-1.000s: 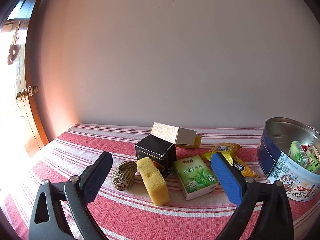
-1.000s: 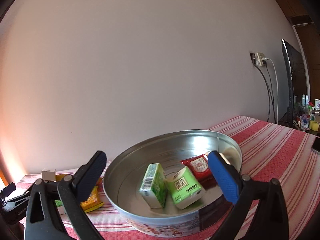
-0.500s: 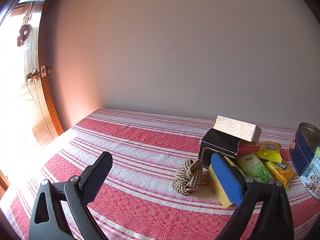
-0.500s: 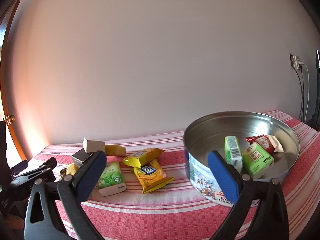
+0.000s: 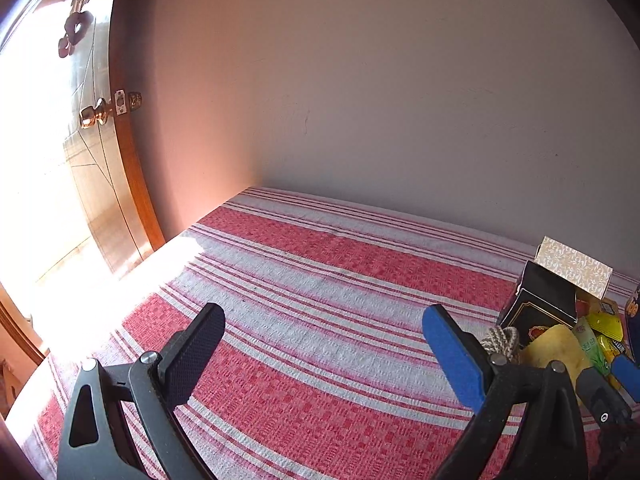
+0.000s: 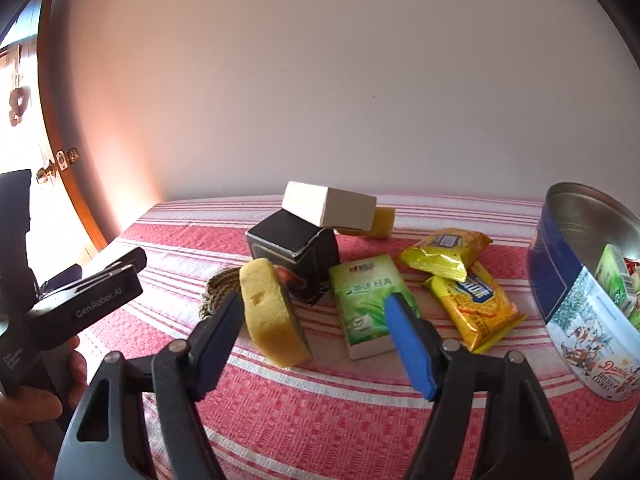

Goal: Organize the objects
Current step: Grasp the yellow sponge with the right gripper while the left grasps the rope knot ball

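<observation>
In the right wrist view my right gripper is open and empty, low over the red striped cloth. A yellow sponge and a green tissue pack lie just ahead of it. Behind them stand a black box with a white box leaning on it, a rope knot and two yellow snack packs. A blue cookie tin at right holds green packs. My left gripper is open and empty over bare cloth, left of the pile.
A wall runs behind the table. A wooden door with a brass knob stands at the left. The left gripper's body shows at the left of the right wrist view, with a hand under it.
The left gripper has swung left, away from the objects, now facing bare cloth. The right gripper has swung left from the tin to face the sponge and tissue pack.
</observation>
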`<act>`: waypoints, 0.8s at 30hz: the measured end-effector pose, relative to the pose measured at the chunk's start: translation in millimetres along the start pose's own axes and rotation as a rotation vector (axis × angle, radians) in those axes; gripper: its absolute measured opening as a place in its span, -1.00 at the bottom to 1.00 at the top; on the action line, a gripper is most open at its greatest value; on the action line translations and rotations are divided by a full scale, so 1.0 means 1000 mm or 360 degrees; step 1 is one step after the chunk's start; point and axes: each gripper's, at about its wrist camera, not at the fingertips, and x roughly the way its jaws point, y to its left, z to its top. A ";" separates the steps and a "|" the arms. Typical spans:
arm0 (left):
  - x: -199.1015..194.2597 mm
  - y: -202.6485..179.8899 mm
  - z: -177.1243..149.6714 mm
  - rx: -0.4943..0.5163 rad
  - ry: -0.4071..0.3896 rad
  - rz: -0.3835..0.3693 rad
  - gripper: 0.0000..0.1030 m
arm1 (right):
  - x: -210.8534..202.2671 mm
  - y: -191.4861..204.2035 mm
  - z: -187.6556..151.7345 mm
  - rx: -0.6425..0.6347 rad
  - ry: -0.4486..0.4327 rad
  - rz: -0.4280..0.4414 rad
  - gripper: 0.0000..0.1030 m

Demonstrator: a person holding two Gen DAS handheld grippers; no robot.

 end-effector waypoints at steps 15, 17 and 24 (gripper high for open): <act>-0.003 -0.036 -0.007 0.0222 0.0056 -0.0253 0.95 | 0.009 -0.010 -0.003 0.0005 0.0107 0.0189 -0.51; -0.003 -0.041 -0.008 0.0226 0.0076 -0.0324 0.95 | -0.015 -0.017 -0.010 -0.0038 0.0015 0.0151 -0.51; 0.008 -0.081 -0.009 0.0352 0.0174 -0.0375 0.95 | -0.061 -0.070 -0.022 -0.0122 -0.0193 -0.0106 -0.51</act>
